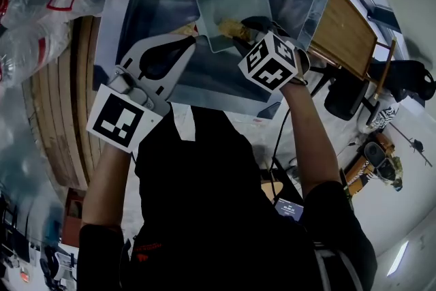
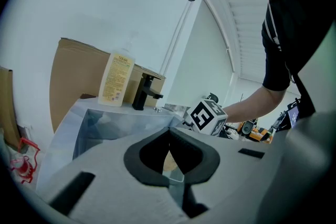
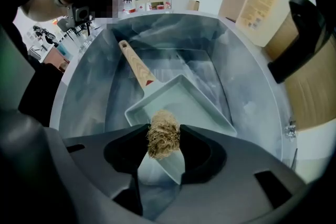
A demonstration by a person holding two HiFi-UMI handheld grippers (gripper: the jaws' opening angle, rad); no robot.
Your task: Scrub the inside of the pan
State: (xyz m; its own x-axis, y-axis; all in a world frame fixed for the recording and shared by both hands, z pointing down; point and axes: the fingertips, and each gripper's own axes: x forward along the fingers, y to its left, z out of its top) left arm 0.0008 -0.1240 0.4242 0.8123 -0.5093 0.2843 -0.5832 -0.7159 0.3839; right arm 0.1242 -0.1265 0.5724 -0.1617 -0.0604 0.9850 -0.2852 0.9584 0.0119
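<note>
Your right gripper (image 3: 164,131) is clamped on a tan, fibrous scrubber (image 3: 163,136). The wad is squeezed between both pads and bulges out past them. It hangs over the near end of the pan (image 3: 197,107), a pale blue-green square pan lying flat on the bottom of the steel sink (image 3: 89,92), around the middle of the right gripper view. You cannot tell from here whether the scrubber touches the pan's floor. The pan's wooden handle (image 3: 137,68) runs from one corner toward the upper left of that view, with a red band where the wood meets the metal. In the head view the pan sits at upper centre, inside the sink. Your left gripper (image 1: 193,41) points in from the lower left, its tips just beside the handle end of the pan. That left claw is narrow — its tips meet with nothing pinched, and through the slit behind them you see a sliver of tan wood and the pan's pale rim. Left of centre in the left gripper view, a soap bottle (image 2: 116,78) with a yellow label stands on the sink's edge just beside a black tap (image 2: 143,91), with a cardboard box (image 2: 73,71) behind them. At the upper left of the head view, clear plastic bags (image 1: 41,3) lie beside the sink, near a wooden counter (image 1: 61,112).
</note>
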